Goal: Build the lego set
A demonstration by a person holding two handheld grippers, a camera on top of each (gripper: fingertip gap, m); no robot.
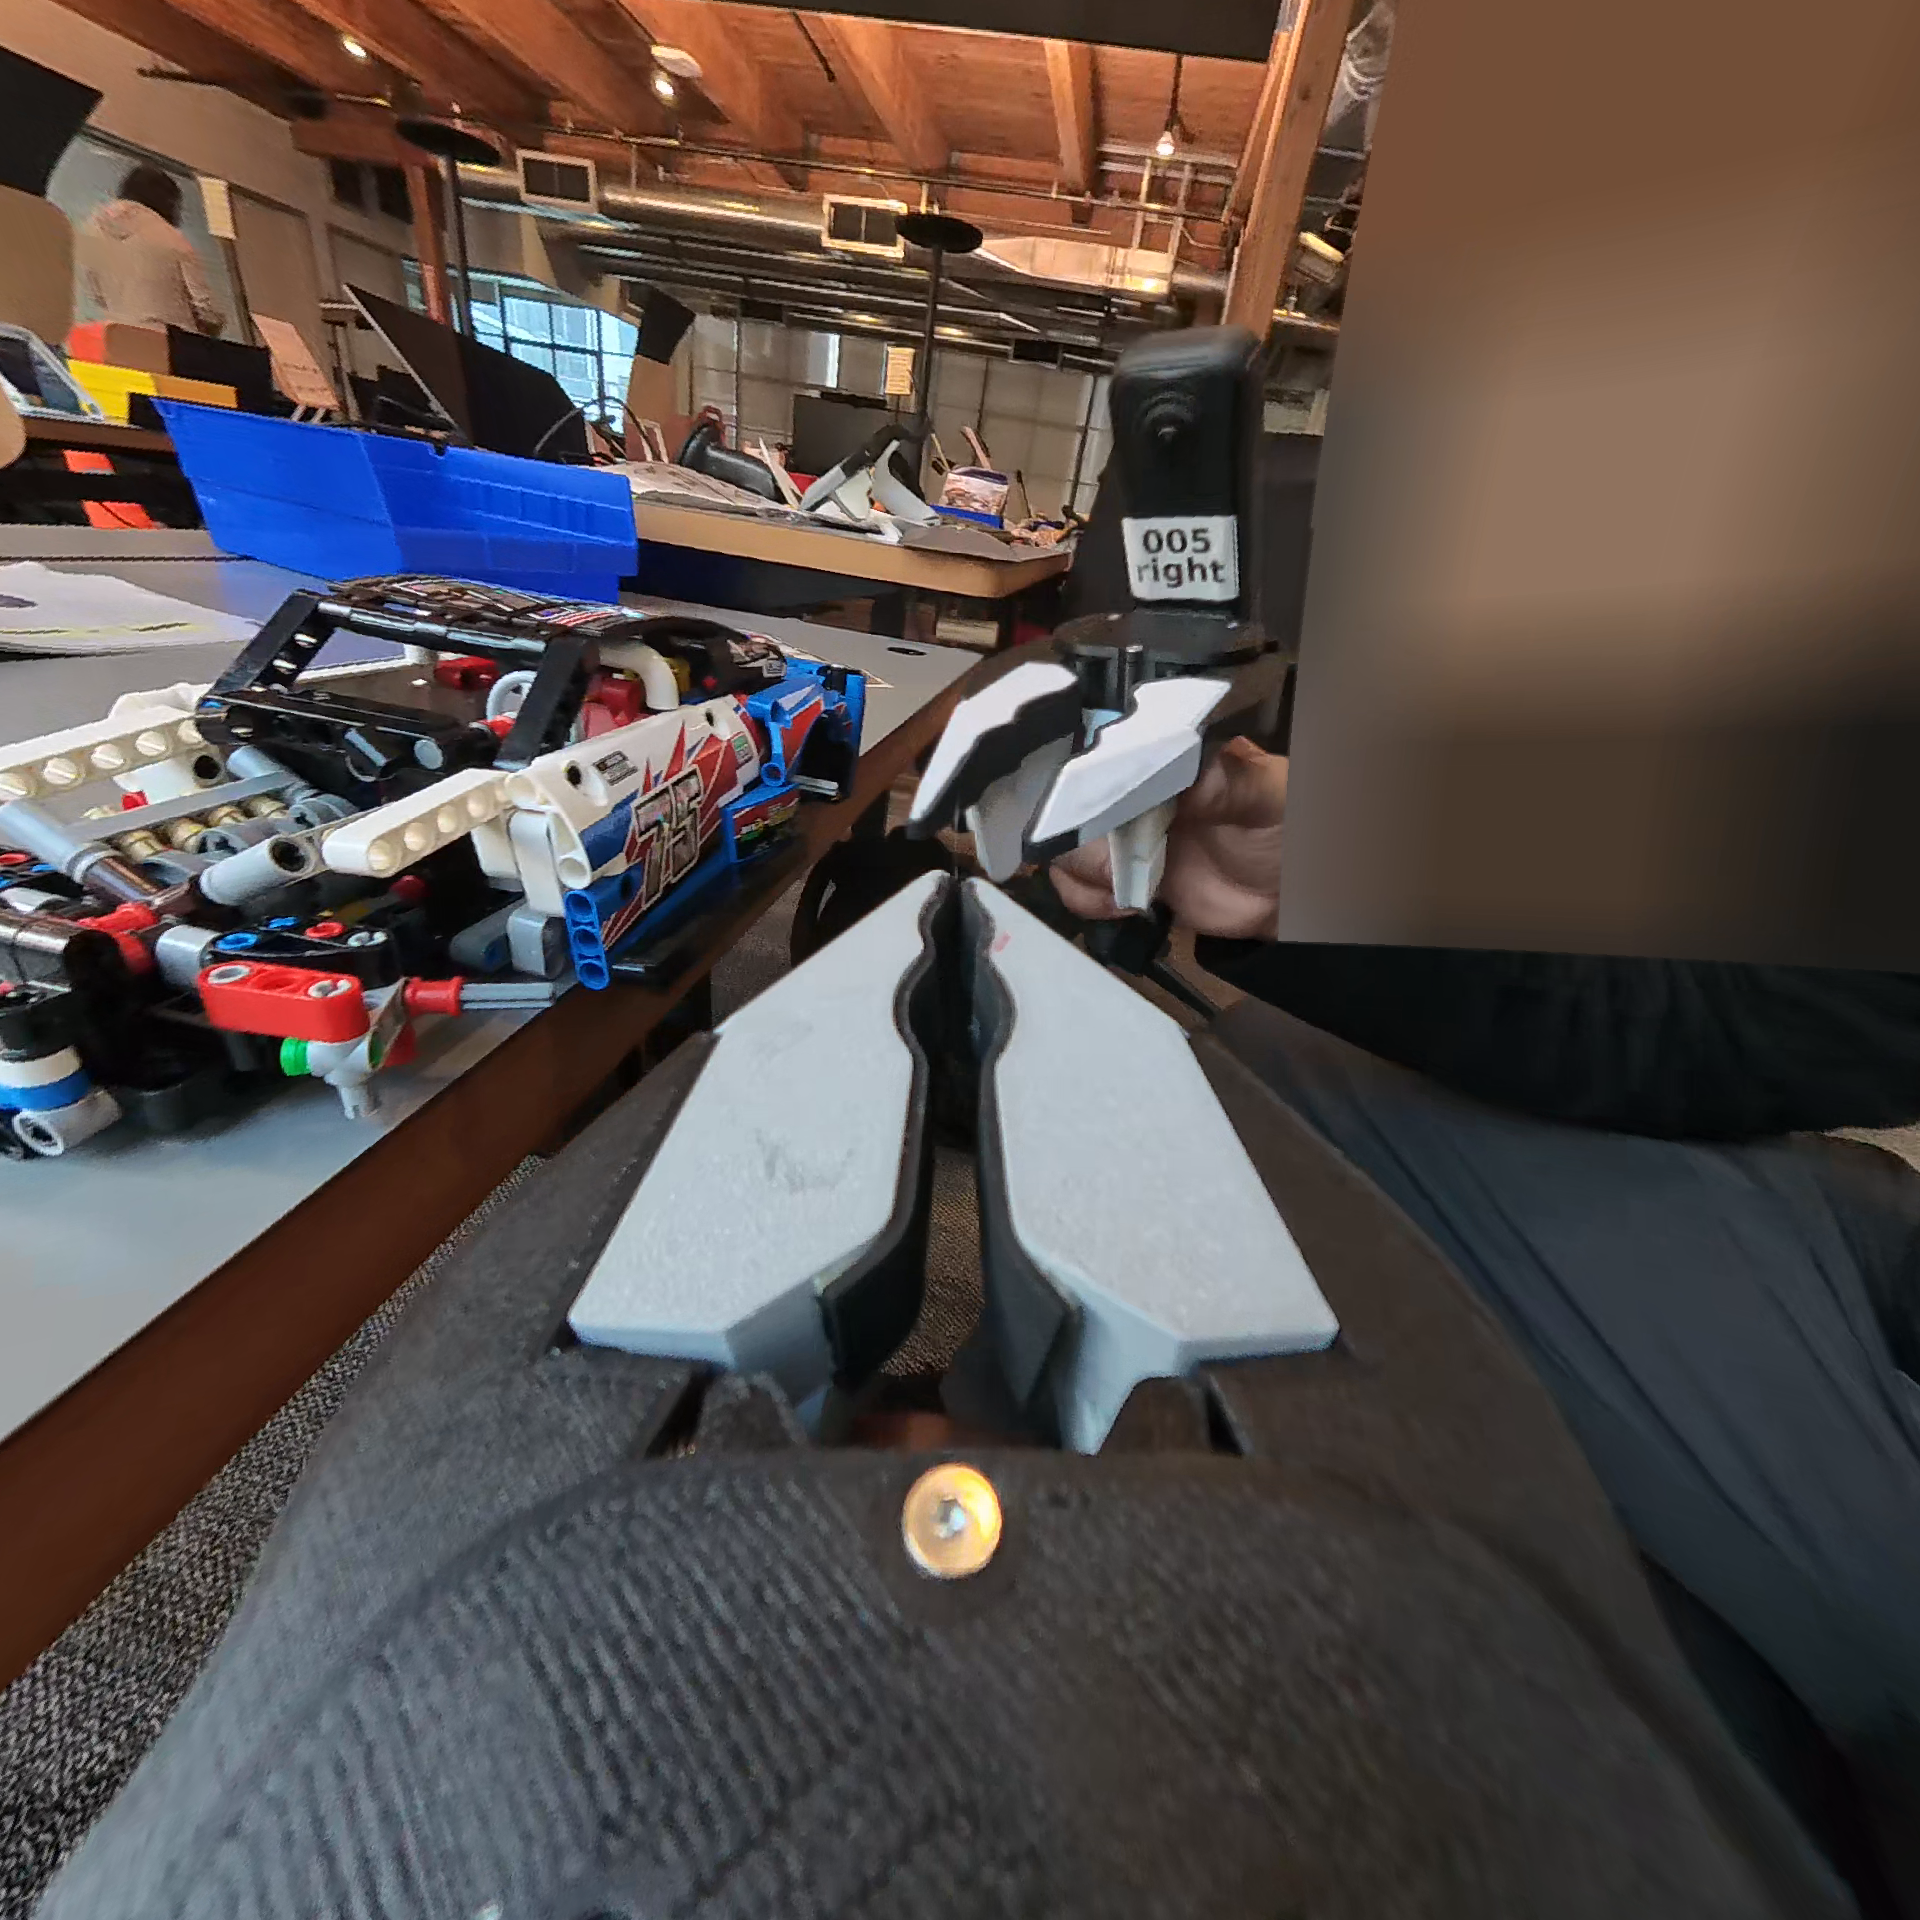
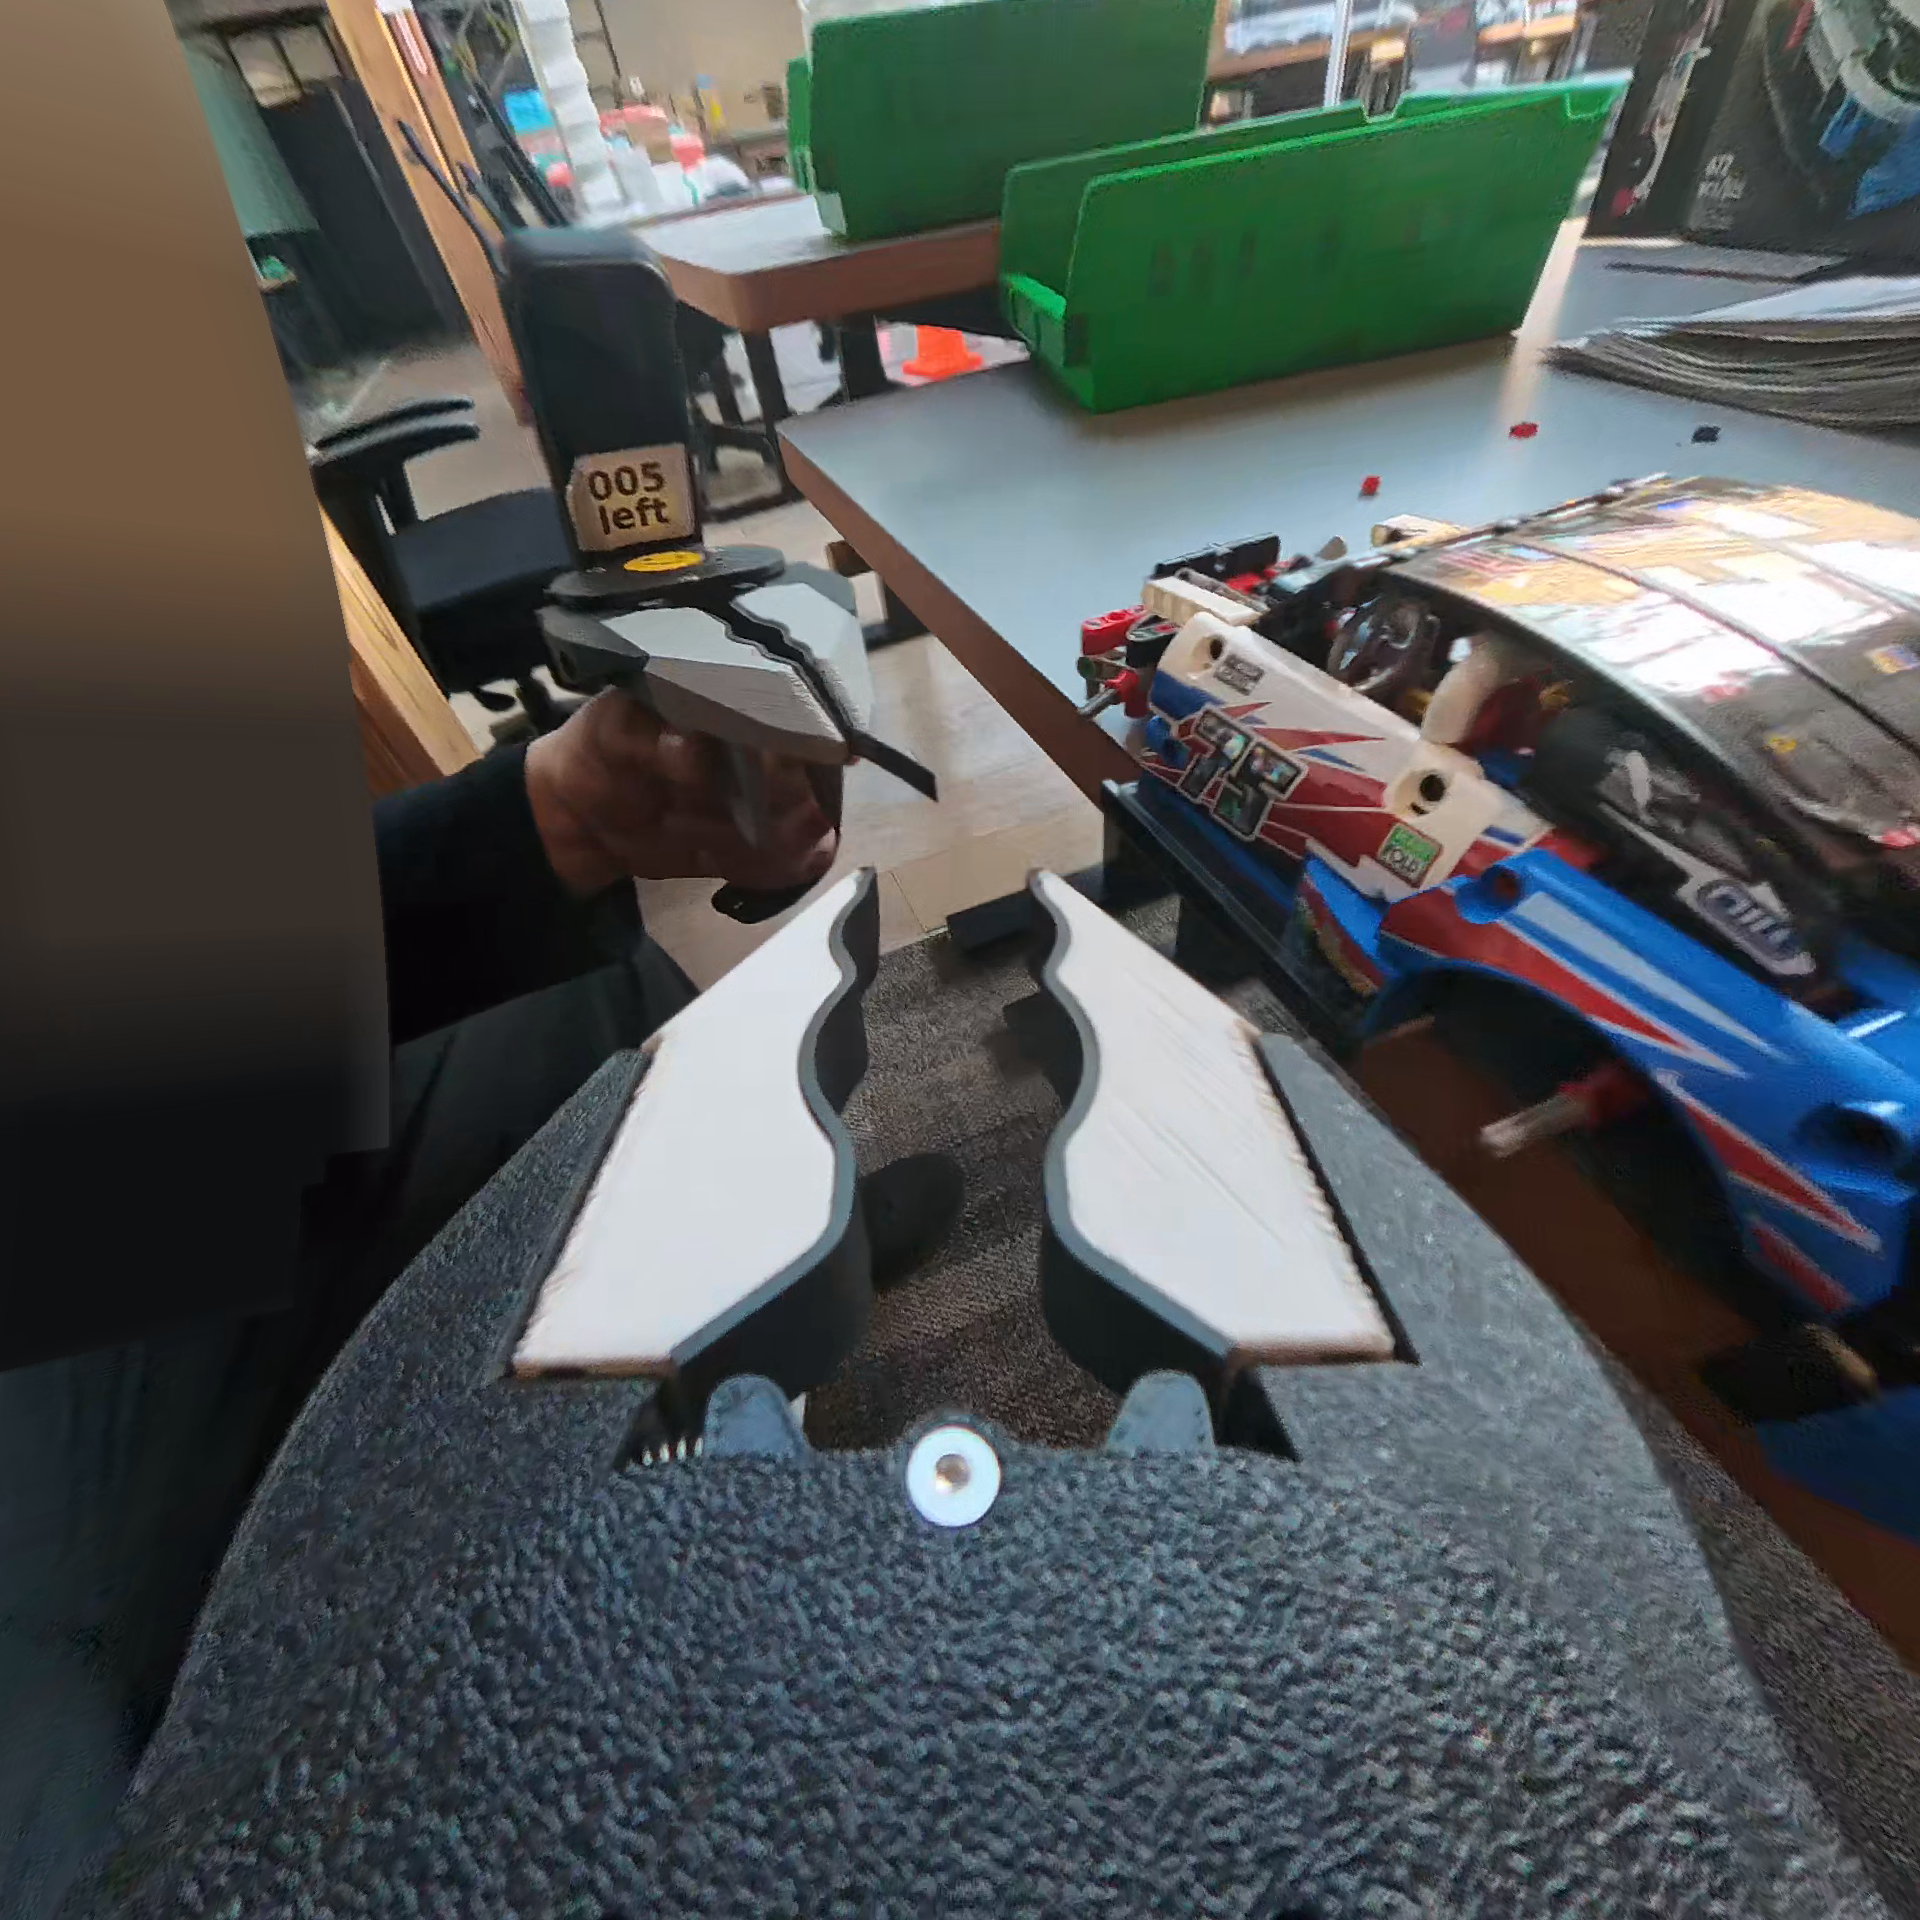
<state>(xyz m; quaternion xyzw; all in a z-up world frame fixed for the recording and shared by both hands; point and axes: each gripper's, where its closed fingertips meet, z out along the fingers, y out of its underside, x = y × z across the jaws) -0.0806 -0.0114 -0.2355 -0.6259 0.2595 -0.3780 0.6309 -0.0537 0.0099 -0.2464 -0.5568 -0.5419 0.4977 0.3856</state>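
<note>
Partly cut off by the frame edge in both views, one lego car (image 1: 436,821) sits at the counter (image 1: 156,1278) edge, its front unfinished. Both grippers hang off the counter, over the floor, near the person's lap. The left gripper (image 1: 954,883) has its fingers pressed together, holding nothing I can see; the right gripper (image 2: 954,883) has its fingers spread, empty. Two green bins (image 2: 1299,249) stand behind.
</note>
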